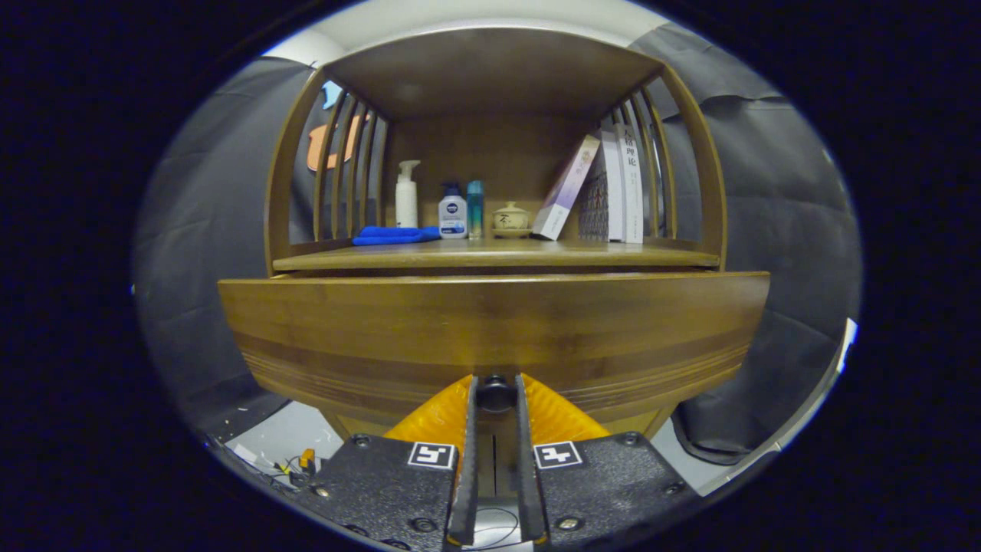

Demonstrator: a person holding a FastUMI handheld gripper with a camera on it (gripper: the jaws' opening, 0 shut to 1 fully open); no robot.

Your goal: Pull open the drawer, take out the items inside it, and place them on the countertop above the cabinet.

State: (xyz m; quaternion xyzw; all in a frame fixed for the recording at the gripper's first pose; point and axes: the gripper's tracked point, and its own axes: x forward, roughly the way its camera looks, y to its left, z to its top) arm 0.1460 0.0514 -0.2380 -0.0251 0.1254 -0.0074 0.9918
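The gripper (496, 392) clamps the knob (496, 394) of a wooden drawer (490, 330), low in the centre of the frame.

Both fingers (467, 460) press on the dark round knob from either side, at the lower edge of the drawer front, which spans the middle of the picture and stands forward of the shelf board above it. On that countertop (498, 254), in the upper centre, a folded blue cloth (395, 235) lies at the left, beside a white pump bottle (407, 195), a white bottle with a blue cap (453, 211) and a slim teal bottle (475, 208). A small lidded pot (510, 218) sits mid-shelf, with books (605, 192) leaning at the right. The drawer's inside cannot be seen.
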